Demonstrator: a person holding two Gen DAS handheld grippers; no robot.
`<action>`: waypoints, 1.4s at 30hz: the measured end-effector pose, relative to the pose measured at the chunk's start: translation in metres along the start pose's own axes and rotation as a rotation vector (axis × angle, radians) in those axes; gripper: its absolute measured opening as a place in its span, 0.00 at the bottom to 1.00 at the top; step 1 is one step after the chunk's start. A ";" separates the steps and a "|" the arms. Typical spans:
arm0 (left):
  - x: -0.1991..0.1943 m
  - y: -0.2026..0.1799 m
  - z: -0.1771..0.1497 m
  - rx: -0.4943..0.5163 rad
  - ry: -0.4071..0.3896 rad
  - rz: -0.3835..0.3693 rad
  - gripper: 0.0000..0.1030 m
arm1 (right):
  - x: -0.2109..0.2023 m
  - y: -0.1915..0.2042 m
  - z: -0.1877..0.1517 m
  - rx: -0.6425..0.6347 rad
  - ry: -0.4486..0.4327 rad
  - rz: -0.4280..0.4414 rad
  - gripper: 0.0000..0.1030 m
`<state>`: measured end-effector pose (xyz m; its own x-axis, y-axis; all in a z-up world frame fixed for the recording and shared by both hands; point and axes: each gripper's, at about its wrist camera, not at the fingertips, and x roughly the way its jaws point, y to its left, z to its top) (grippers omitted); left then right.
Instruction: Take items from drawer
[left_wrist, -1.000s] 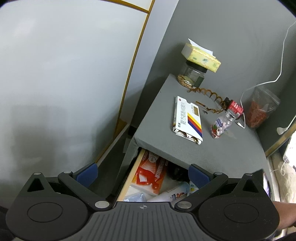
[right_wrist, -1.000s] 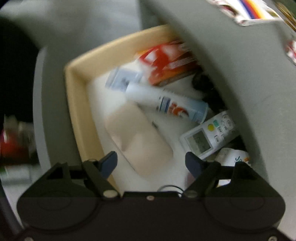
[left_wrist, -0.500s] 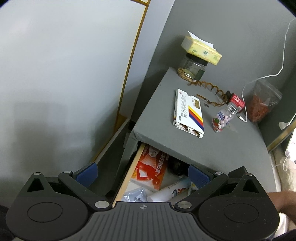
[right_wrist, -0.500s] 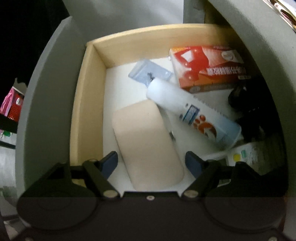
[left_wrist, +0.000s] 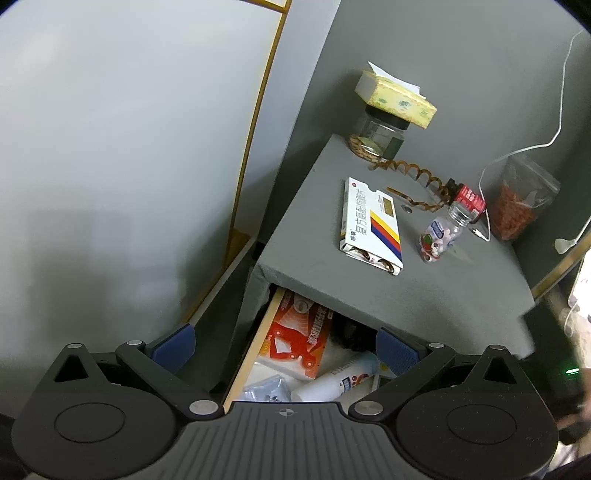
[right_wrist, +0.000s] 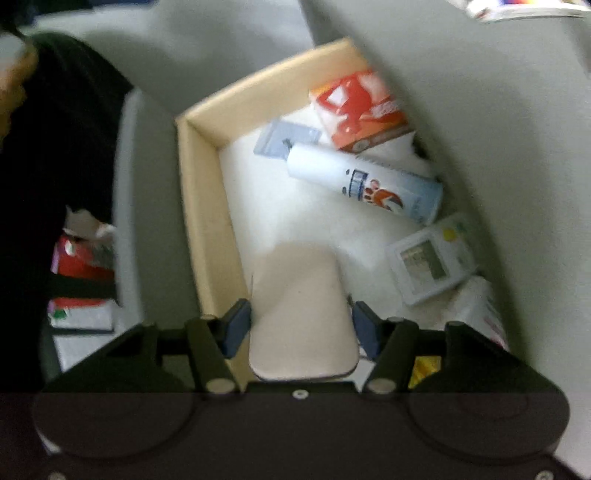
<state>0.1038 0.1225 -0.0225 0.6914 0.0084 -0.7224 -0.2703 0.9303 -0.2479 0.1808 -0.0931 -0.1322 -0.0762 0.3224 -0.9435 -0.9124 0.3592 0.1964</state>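
The open drawer (right_wrist: 207, 221) lies below and ahead of the right gripper (right_wrist: 301, 326), its wooden wall to the left of the fingers; the grey desk (right_wrist: 498, 129) overhangs it to the right. Between the fingers sits the beige pouch (right_wrist: 301, 314), its long axis running straight ahead along the line of the fingers, its near end almost at the gripper body. The fingers have just been closing; the left pad (right_wrist: 236, 326) appears to touch the pouch's edge, while the right pad (right_wrist: 365, 328) seems just beside the opposite edge, though blur leaves firm contact unsettled. A grip across the short width looks like the step in hand. Ahead and to the right of the fingers lie the white spray can (right_wrist: 365, 184), the red box (right_wrist: 362, 110) and the remote control (right_wrist: 432, 258). The left gripper (left_wrist: 284, 347) is well apart from the pouch, fingers spread and empty.
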 end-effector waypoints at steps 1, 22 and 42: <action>0.000 -0.001 0.000 0.004 0.000 0.001 1.00 | -0.010 0.002 0.000 -0.008 -0.015 -0.013 0.09; -0.001 -0.008 -0.004 0.045 0.002 0.006 1.00 | -0.027 -0.016 -0.063 -0.072 0.136 -0.175 0.62; 0.006 -0.017 -0.006 0.075 0.011 0.020 1.00 | -0.010 -0.037 -0.044 -0.194 0.358 0.012 0.18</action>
<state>0.1081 0.1048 -0.0267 0.6788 0.0237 -0.7340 -0.2325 0.9550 -0.1842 0.1977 -0.1479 -0.1418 -0.1911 -0.0116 -0.9815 -0.9670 0.1739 0.1862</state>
